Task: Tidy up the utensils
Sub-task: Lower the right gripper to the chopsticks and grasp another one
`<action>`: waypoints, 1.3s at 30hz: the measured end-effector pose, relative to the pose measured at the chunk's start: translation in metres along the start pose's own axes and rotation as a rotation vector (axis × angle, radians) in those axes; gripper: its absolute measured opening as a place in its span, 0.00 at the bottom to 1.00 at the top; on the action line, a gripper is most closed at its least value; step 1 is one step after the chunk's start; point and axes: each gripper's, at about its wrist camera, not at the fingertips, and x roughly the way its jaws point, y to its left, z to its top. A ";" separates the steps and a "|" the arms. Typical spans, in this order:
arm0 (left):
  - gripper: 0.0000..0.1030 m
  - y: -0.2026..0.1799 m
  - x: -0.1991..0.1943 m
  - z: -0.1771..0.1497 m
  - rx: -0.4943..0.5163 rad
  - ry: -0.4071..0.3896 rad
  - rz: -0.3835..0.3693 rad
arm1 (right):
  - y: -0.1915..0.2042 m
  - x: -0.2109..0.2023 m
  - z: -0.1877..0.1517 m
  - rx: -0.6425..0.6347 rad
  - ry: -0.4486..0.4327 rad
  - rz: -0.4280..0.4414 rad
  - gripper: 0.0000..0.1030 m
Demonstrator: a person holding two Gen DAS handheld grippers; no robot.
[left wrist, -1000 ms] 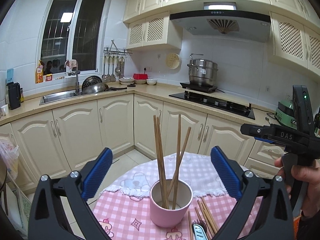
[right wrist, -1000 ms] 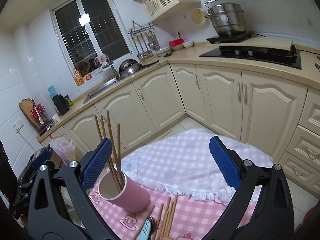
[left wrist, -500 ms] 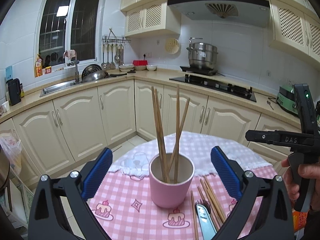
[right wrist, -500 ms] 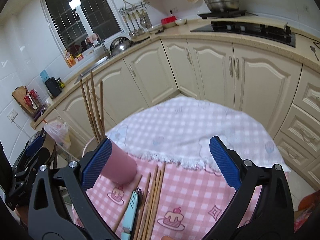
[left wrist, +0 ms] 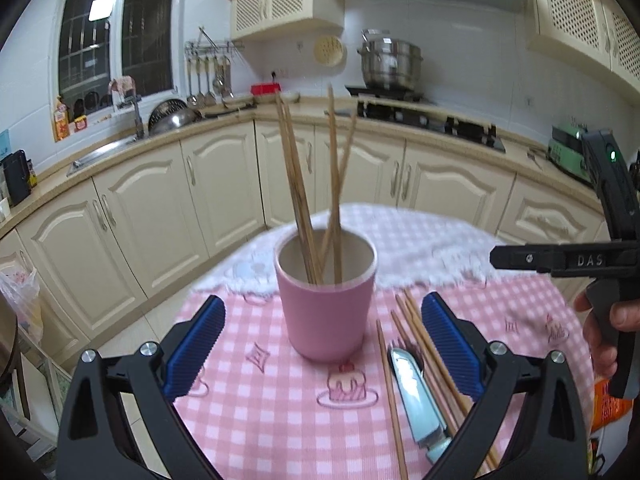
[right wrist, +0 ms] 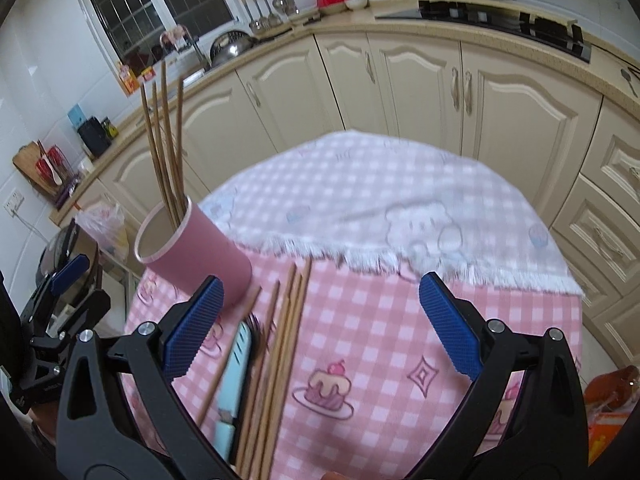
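Pink cup [left wrist: 327, 297]: one, upright on the pink checked tablecloth [left wrist: 272, 412]; sits between and just beyond the two blue pads of the left gripper [left wrist: 323, 346], touched by neither.
Chopsticks in cup [left wrist: 302, 188]: four counted in the left view, leaning against the rim, tips fanned apart above; four also counted in the right view [right wrist: 166, 148].
Loose chopsticks [left wrist: 420, 344]: lie flat on the cloth just right of the cup; one apart on the left of the fork, a bundle on its right; about four or five in all, exact count unclear through overlap and blur. In the right view [right wrist: 280, 344], one slants under the left pad, the bundle runs toward the lower edge.
Fork [left wrist: 414, 390]: one, light blue handle, dark head end toward the cup, lying among the loose chopsticks; seen too in the right view [right wrist: 236, 364].
Left gripper: tongs wide, nothing between them but the cup beyond.
Right gripper [right wrist: 320, 330]: tongs wide, empty, above the cloth; loose chopsticks and fork toward its left pad.
White cloth [right wrist: 380, 208]: one, fringed, covers the far half of the round table, over the pink one.
Hand [left wrist: 604, 340]: one seen at right edge of the left view, around the black handle of the right gripper.
Cabinets [left wrist: 160, 208]: cream doors behind the table.
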 end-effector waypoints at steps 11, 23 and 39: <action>0.94 -0.012 0.038 -0.044 0.046 0.178 -0.036 | -0.009 0.016 -0.028 0.007 0.092 -0.033 0.93; 0.94 -0.023 0.073 -0.070 0.101 0.322 -0.021 | 0.002 0.044 -0.051 -0.091 0.197 -0.114 0.93; 0.94 -0.015 0.079 -0.074 0.103 0.330 -0.020 | 0.025 0.076 -0.059 -0.198 0.270 -0.202 0.93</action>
